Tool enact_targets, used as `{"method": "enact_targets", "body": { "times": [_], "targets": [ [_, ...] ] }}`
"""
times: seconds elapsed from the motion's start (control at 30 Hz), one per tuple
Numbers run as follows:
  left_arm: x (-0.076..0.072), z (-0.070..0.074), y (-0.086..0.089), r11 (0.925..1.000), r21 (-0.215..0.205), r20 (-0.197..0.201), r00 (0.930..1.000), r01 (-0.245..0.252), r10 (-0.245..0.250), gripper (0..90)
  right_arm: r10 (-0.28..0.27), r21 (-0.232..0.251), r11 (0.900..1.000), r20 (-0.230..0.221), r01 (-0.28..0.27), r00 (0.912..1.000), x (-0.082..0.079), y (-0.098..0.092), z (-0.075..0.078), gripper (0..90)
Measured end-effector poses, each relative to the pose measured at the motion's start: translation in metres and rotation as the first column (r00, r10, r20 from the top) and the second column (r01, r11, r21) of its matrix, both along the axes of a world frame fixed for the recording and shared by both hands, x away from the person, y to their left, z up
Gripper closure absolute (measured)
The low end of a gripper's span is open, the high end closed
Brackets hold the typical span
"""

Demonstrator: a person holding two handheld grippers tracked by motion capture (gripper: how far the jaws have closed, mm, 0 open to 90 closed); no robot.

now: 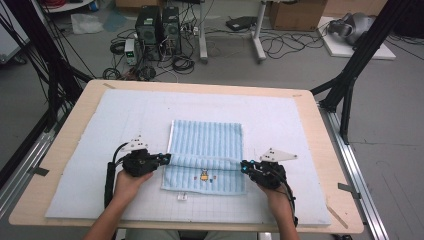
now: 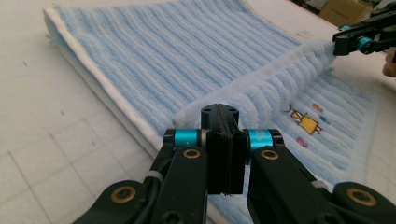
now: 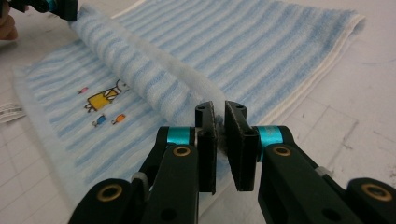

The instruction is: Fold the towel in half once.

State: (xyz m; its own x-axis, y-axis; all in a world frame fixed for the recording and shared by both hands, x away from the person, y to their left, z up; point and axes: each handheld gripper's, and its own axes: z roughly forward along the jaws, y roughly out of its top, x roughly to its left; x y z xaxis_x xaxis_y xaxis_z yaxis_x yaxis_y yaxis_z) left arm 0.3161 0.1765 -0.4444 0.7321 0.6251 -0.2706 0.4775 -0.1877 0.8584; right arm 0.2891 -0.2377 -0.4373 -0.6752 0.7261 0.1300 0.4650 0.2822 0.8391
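A blue-and-white striped towel (image 1: 207, 137) lies on the pale mat, with a small yellow embroidered figure (image 1: 204, 176) near its front edge. A raised fold of the towel (image 2: 261, 88) runs across it between the two grippers. My left gripper (image 1: 167, 158) is shut on the fold's left end, its jaws pressed together (image 2: 219, 112). My right gripper (image 1: 243, 166) is shut on the fold's right end, with cloth pinched between its jaws (image 3: 220, 114). The right gripper (image 2: 348, 42) also shows far off in the left gripper view, and the left gripper (image 3: 63, 8) in the right gripper view.
The pale blue gridded mat (image 1: 100, 150) covers most of the wooden table (image 1: 65, 145). A small white tag (image 1: 182, 197) lies just in front of the towel. Beyond the table, computer towers (image 1: 157, 30), cables and cardboard boxes stand on the floor; black frame posts (image 1: 350, 75) flank the table.
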Motion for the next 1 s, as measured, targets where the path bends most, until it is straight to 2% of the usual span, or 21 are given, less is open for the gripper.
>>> {"method": "enact_targets", "body": {
  "times": [0.13,0.23,0.27,0.4,0.47,0.53,0.73,0.8,0.9,1.0],
  "targets": [
    [-0.013,-0.002,0.004,0.9999,-0.013,0.002,1.0000,0.009,-0.009,89.4,0.005,0.009,1.000,0.011,-0.005,0.9999,-0.010,-0.002,-0.001,83.1],
    [-0.023,-0.003,0.010,0.9992,-0.041,0.006,1.0000,0.002,-0.001,88.7,0.009,-0.002,1.000,0.016,-0.008,0.9998,-0.016,-0.002,-0.002,81.7],
    [-0.026,-0.003,0.013,0.9986,-0.052,0.006,1.0000,-0.004,0.004,85.3,0.013,-0.002,1.000,0.017,-0.013,0.9998,-0.018,-0.003,-0.002,80.7],
    [-0.029,-0.003,0.023,0.9917,-0.108,-0.024,0.9974,-0.070,0.068,57.9,0.009,0.015,1.000,0.015,-0.010,0.9998,-0.026,-0.006,-0.002,72.1],
    [-0.028,-0.004,0.027,0.9888,-0.122,-0.038,0.9959,-0.086,0.082,55.5,0.003,0.013,1.000,0.026,-0.004,0.9996,-0.030,-0.008,-0.001,70.5],
    [-0.026,-0.005,0.028,0.9890,-0.117,-0.071,0.9940,-0.091,0.084,51.5,-0.012,0.019,1.000,0.026,0.012,0.9996,-0.032,-0.009,-0.001,68.5],
    [-0.027,-0.008,0.015,0.9963,-0.055,-0.098,0.9933,-0.066,0.060,51.0,-0.038,0.028,0.999,0.040,0.037,0.9985,-0.033,-0.007,0.002,66.1],
    [-0.028,-0.009,0.011,0.9970,-0.026,-0.095,0.9930,-0.073,0.070,51.2,-0.034,0.020,0.999,0.043,0.034,0.9985,-0.033,-0.006,0.002,65.8],
    [-0.029,-0.008,0.007,0.9975,-0.011,-0.090,0.9936,-0.070,0.068,52.6,-0.036,0.015,0.999,0.041,0.036,0.9985,-0.034,-0.005,0.001,65.8],
    [-0.030,-0.008,0.004,0.9982,0.016,-0.075,0.9954,-0.058,0.059,62.7,-0.043,0.017,0.999,0.037,0.043,0.9984,-0.033,-0.005,0.001,65.2]
  ]
}}
